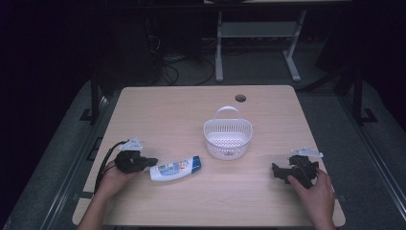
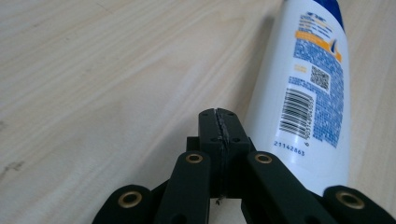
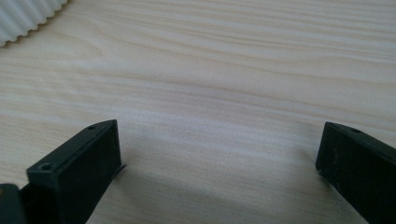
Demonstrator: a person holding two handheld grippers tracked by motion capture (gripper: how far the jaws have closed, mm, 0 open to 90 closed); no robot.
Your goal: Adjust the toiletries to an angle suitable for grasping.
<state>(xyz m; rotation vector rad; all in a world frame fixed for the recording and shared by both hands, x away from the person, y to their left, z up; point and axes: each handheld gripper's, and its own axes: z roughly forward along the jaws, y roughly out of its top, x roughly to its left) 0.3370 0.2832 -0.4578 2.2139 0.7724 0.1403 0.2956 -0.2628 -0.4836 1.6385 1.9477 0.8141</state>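
Left hand-held gripper (image 1: 152, 162) is held low over the counter (image 1: 191, 201) at its near left, with its jaws pressed together and nothing between them, as is seen plainly in the left gripper view. Its closed tips are placed just beside the bottom end of a white bottle (image 1: 175, 169), though whether they touch it cannot be told. The bottle is laid on its side on the bare wood, with its blue cap turned toward a white slatted basket (image 1: 227, 138). That basket is set upright near the middle of the counter, its handle standing up at the far side. Right hand-held gripper (image 1: 275, 171) is rested at the near right, well apart from the bottle, with its jaws spread wide over bare wood.
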